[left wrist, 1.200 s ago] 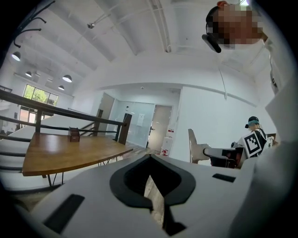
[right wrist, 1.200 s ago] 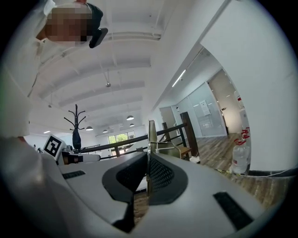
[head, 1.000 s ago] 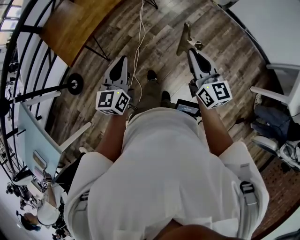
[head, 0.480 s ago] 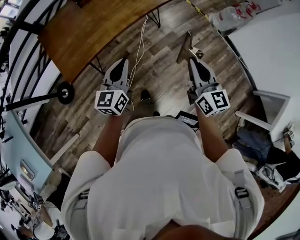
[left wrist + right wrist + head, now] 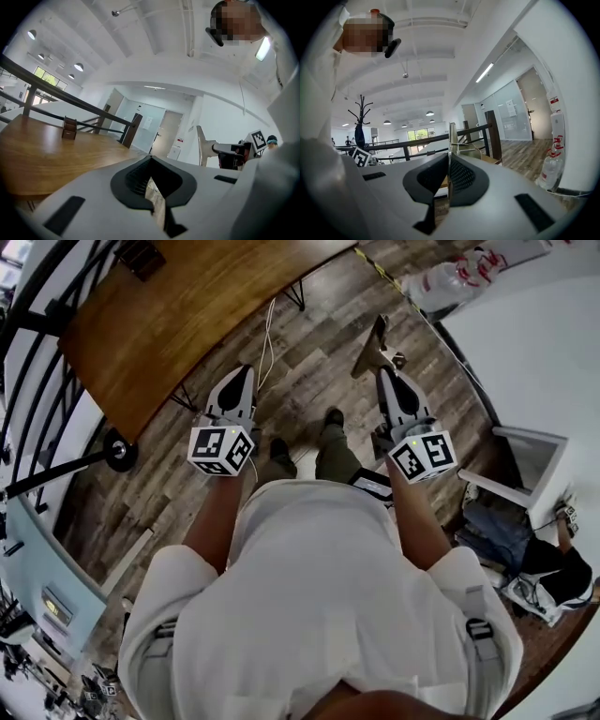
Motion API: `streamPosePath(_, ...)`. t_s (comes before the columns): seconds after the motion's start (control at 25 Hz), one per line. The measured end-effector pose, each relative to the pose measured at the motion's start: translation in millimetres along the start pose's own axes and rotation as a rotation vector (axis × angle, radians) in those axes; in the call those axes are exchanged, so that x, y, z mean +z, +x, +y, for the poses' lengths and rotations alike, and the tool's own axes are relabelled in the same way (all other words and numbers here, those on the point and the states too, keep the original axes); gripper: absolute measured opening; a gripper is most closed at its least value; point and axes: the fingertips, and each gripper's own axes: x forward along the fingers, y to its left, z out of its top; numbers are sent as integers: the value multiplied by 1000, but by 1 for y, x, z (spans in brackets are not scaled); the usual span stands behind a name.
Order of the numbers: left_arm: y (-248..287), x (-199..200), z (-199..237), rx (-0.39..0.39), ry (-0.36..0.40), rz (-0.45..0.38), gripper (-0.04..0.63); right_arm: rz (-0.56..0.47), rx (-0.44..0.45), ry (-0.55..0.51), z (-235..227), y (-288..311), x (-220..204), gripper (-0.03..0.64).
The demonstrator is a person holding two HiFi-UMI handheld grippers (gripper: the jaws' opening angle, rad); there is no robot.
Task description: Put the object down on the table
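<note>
Shoulders in a white shirt (image 5: 328, 606) fill the low part of the head view, with both forearms reaching forward. Each arm ends at a marker cube (image 5: 222, 448), short of the table (image 5: 187, 306). The person's shoes (image 5: 333, 418) stand on the plank floor (image 5: 309, 362), off the table's near edge.

The left hand-held gripper (image 5: 241, 376) hangs over the floor just off that near edge. In its own view the left hand-held gripper (image 5: 151, 178) has its jaws drawn together to a thin slit. Only floor shows through the slit, and nothing is held.

The right hand-held gripper (image 5: 382, 371) is further out from the table, well to the right of the table's corner. In its own view the right hand-held gripper (image 5: 449, 159) is clamped on a thin flat object (image 5: 451, 136), seen edge-on and standing up out of the pads. From above, this tan object (image 5: 373, 338) juts forward over the floor, clear of the table and not resting on anything.

A white cable (image 5: 272, 329) drops from the table's edge to the floor. On the tabletop (image 5: 42, 154) sits a small brown box (image 5: 70, 128), and a dark railing (image 5: 70, 101) runs behind the table. Beyond the table's right corner, water bottles (image 5: 450, 273) lie by a white wall.
</note>
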Motion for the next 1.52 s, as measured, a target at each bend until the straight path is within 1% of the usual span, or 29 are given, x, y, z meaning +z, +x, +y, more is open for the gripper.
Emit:
streamPosePath(0.16,42,10,-6,5,21,-3,14,-1,1,28,-38,18,4,25)
streamPosePath(0.32,92,25,-10,41,41,4,14,-30,41,65,-83,55,17,25)
streamPosePath(0.48,149,39,-27,67,22,16,14,-53,74,90,-138,90,52,25)
streamPosePath(0.56,174,50,-32,90,28,15,14,-64,104,105,-160,108,66,25)
streamPosePath(0.68,202,63,-42,111,52,4,14,-62,145,98,-189,124,81,25)
streamPosePath(0.76,219,68,-41,135,54,2,14,-60,160,97,-208,135,89,25)
streamPosePath(0.92,243,77,-42,185,62,-13,14,-65,189,112,-238,151,93,25)
streamPosePath(1.04,255,79,-44,197,67,-16,14,-48,188,134,-254,161,87,25)
streamPosePath(1.2,270,80,-29,185,77,-21,14,-20,198,149,-257,190,73,25)
streamPosePath(1.36,288,78,3,200,44,-41,12,5,217,132,-256,230,66,25)
streamPosePath(1.52,316,86,39,199,21,-51,14,27,206,120,-259,278,70,25)
